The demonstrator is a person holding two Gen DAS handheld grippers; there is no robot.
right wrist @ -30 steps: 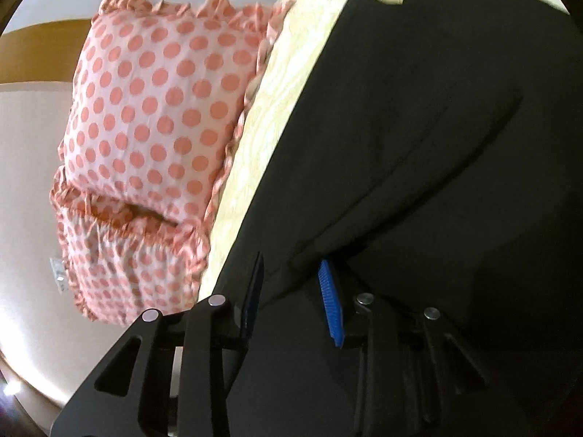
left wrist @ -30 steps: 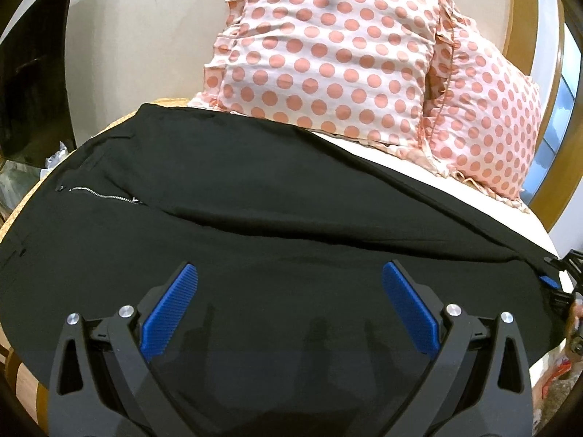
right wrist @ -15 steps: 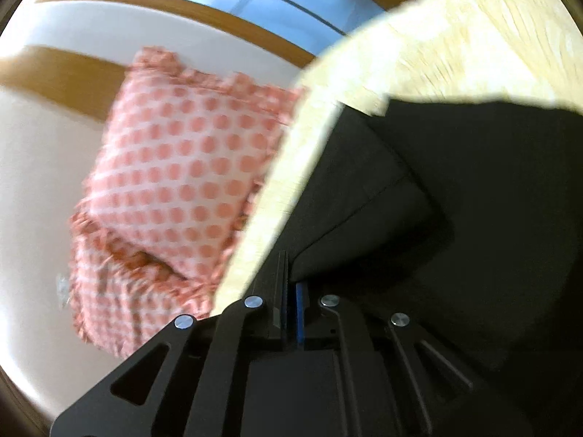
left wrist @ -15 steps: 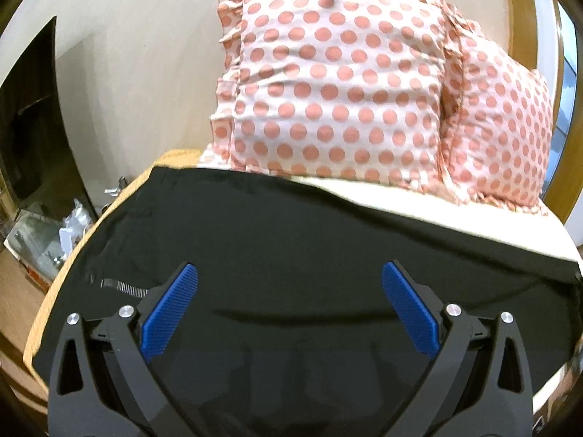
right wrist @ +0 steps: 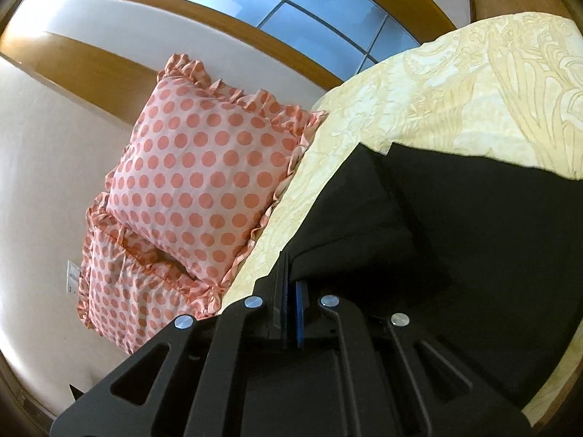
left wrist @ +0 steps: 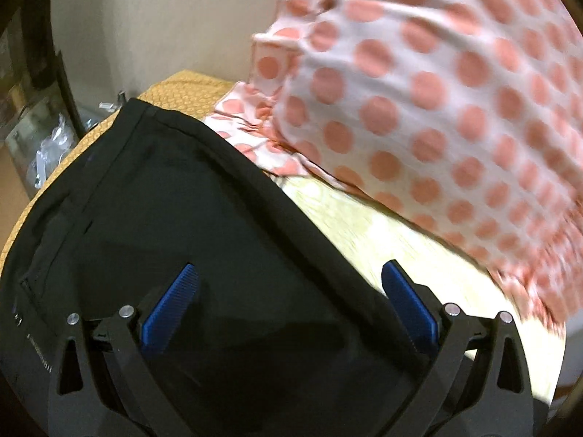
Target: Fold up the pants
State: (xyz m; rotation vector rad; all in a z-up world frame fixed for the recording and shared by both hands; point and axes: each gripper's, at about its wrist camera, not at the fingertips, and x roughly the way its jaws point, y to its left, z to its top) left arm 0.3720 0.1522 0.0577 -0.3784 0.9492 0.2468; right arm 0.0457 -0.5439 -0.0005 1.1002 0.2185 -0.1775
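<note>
Seemingly pants point(right wrist: 455, 240) pinched by right fingers point(right wrist: 301, 307); left fingers point(left wrist: 171, 306) spread above.

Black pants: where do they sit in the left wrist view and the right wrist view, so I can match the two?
Left wrist: black pants fill the lower left, under the open left gripper.
Right wrist: lower right, an edge pinched in the right gripper.
Shared landmark: polka-dot pillow.

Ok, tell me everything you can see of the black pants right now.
The black pants are plain dark woven fabric spread on the yellow patterned bedspread, beside the polka-dot pillows. A seamed edge shows in the left wrist view, with a short zipper at the far left. The right gripper is shut on a lifted fold near their pillow-side edge; the left gripper hovers open over them.
</note>
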